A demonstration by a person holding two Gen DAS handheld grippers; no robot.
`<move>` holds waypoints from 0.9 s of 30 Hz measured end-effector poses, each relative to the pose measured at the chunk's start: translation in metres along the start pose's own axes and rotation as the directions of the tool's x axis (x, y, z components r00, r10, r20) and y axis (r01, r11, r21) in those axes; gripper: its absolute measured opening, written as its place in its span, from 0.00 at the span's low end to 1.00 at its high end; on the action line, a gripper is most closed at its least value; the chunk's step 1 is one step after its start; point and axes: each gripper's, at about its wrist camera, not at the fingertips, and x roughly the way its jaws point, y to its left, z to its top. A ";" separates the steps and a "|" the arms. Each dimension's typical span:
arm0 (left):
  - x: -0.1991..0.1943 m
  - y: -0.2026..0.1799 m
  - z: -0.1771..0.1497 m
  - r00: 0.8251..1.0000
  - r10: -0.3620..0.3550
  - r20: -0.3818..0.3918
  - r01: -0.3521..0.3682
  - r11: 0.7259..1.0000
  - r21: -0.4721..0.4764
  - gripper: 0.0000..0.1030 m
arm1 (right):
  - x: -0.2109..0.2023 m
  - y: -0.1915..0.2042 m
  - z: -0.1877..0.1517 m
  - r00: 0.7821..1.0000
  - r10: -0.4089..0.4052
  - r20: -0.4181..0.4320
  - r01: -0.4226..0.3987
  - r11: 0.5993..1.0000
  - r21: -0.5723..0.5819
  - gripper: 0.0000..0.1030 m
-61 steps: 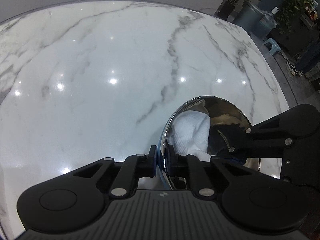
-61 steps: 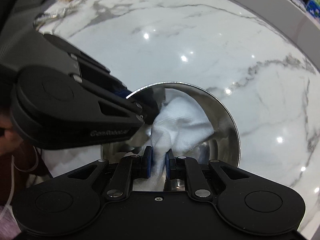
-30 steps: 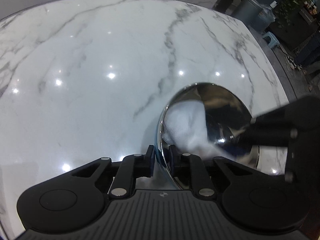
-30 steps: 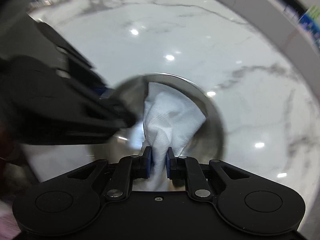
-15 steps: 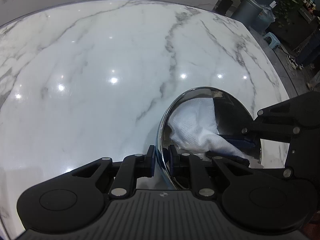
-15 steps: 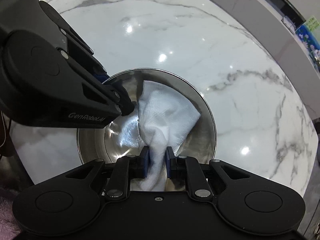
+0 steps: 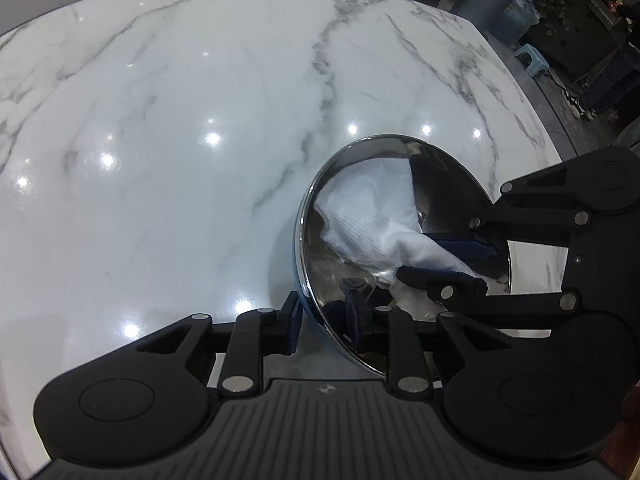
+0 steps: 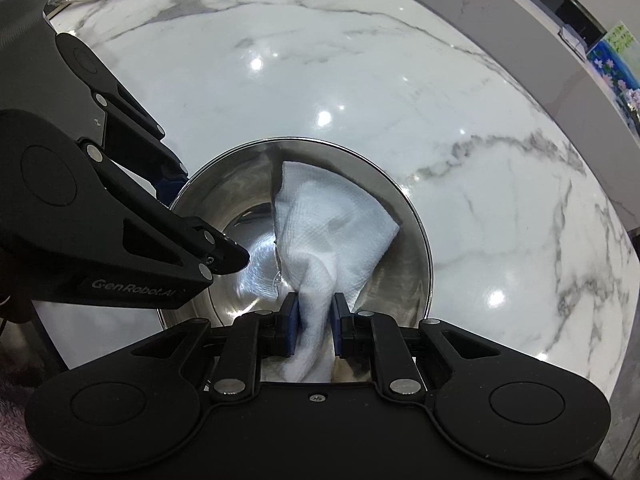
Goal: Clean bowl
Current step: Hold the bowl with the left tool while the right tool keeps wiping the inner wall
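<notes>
Bowl (image 7: pixel 448 168) gripped at its rim, cloth inside!
Left gripper (image 7: pixel 322 316) pinches the rim; right gripper (image 8: pixel 314 320) clamps the white cloth (image 8: pixel 332 216).

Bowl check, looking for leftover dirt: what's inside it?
Inside the bowl is a white cloth, pinched by the right gripper. Bare metal looks shiny; whatever lies beneath the cloth is hidden.

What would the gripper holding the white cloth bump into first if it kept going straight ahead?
Probably the shiny inside wall of the steel bowl. The right gripper points into the bowl, with the white cloth it pinches bunched ahead, so the cloth would press on the metal first. Depth is hard to judge here.
</notes>
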 end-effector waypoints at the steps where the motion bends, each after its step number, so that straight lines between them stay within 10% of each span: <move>1: 0.000 0.001 0.001 1.000 0.001 0.006 -0.001 1.000 -0.005 0.16 | -0.003 0.002 -0.003 1.000 0.002 0.000 -0.002 1.000 0.004 0.13; 10: -0.002 -0.001 0.004 0.999 0.025 0.037 -0.025 1.000 0.002 0.13 | -0.009 0.002 -0.007 0.983 0.184 0.018 -0.185 0.975 0.123 0.17; 18: -0.001 0.000 0.005 0.999 0.022 0.037 -0.022 1.000 0.001 0.13 | -0.011 0.017 -0.021 1.000 0.016 -0.016 -0.016 1.000 0.008 0.15; 27: 0.001 -0.007 -0.001 1.000 0.008 -0.016 -0.007 0.999 0.053 0.22 | -0.018 0.029 -0.034 1.000 0.019 -0.010 -0.018 1.000 0.015 0.15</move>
